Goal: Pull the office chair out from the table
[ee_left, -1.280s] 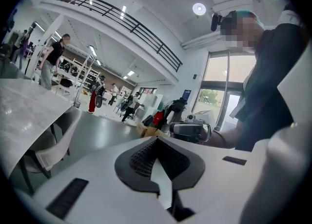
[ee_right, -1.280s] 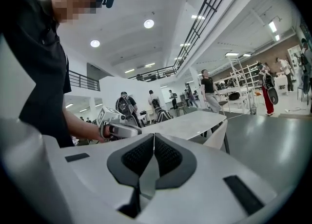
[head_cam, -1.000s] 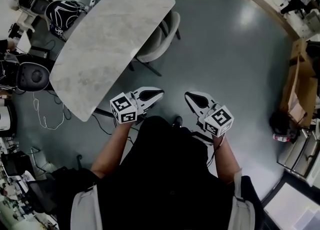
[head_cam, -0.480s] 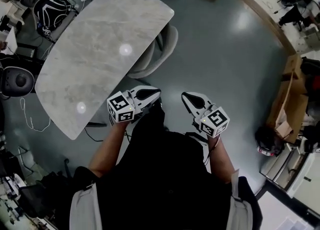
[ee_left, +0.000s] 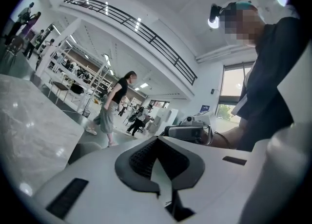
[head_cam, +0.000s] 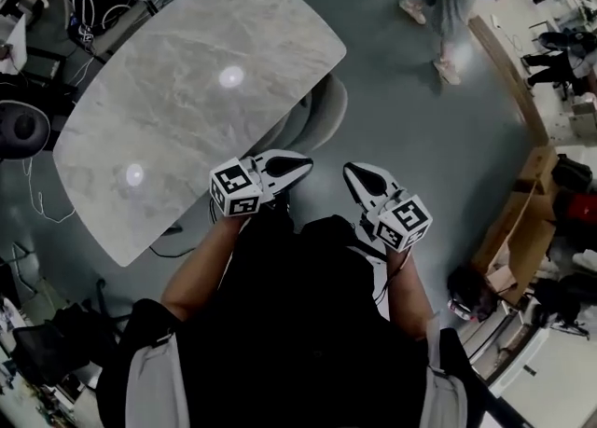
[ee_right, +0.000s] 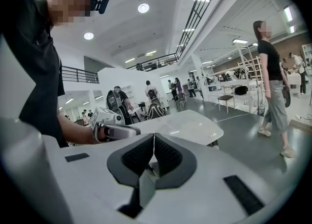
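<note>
Grey polished floor (head_cam: 420, 184) surrounds the marble counter (head_cam: 187, 90). The office chair (head_cam: 322, 117) sits tucked under its edge, just ahead of the left gripper (head_cam: 300, 166) and ahead-left of the right gripper (head_cam: 353, 172). Both grippers have their jaws pressed together on nothing. This looks like the approach; next the jaws must open and reach the chair's back. Only the head view shows the chair tucked in; the right gripper view shows the counter top, and I can't make out a chair there.

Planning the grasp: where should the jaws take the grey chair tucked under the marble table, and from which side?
Probably the curved backrest rim of the chair: only it sticks out past the table; the seat is hidden underneath. Come from the open floor side, jaws astride the rim.
</note>
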The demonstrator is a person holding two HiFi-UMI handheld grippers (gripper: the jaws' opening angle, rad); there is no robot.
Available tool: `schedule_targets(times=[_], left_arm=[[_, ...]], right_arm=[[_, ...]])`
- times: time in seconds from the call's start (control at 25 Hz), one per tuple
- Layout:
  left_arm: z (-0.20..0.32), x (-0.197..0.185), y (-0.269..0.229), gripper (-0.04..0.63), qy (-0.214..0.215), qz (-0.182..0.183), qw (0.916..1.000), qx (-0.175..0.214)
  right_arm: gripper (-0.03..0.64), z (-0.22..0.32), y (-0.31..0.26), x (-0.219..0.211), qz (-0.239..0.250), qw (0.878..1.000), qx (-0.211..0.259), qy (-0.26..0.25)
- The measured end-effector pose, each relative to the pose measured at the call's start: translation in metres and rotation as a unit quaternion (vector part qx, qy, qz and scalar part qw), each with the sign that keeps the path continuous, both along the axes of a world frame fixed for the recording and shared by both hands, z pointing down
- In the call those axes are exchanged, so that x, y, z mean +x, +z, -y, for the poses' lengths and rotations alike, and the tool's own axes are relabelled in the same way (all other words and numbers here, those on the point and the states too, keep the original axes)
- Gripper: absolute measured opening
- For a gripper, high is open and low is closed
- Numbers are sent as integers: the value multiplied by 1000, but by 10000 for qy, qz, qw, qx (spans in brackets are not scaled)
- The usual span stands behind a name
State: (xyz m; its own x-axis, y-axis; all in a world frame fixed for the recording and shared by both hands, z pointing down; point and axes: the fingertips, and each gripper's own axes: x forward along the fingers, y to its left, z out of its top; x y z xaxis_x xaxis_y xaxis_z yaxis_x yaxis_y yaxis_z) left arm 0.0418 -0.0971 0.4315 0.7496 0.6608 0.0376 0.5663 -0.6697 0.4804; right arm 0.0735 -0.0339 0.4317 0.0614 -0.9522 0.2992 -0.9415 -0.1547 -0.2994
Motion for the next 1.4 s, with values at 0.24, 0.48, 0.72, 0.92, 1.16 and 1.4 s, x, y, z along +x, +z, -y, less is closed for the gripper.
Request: schedule_targets(times=[0.24, 0.48, 0.72, 0.92, 1.16, 1.4], left_arm=[[21, 36, 6, 12, -384, 34, 9992, 67], [27, 85, 22, 12, -1180, 271, 9926, 123], [21, 128, 32, 12, -1975, 496, 9790, 124], [16, 142, 40, 12, -2756, 670, 9587, 198], [11, 144, 50, 12, -3625, 849, 9273, 391], [9, 121, 71, 12, -4144, 1198, 9003, 576]], right_arm=[[20, 17, 1, 49, -109, 9994, -22, -330], [20, 26, 16, 106, 3, 9926, -75, -1210], [21, 34, 28, 158, -71, 9737, -250, -2265], [21, 40, 42, 175, -184, 9453, -394, -3233], [21, 45, 52, 188, -387, 9051, -445, -4211], [23, 60, 75, 166, -907, 8560, -695, -5042]])
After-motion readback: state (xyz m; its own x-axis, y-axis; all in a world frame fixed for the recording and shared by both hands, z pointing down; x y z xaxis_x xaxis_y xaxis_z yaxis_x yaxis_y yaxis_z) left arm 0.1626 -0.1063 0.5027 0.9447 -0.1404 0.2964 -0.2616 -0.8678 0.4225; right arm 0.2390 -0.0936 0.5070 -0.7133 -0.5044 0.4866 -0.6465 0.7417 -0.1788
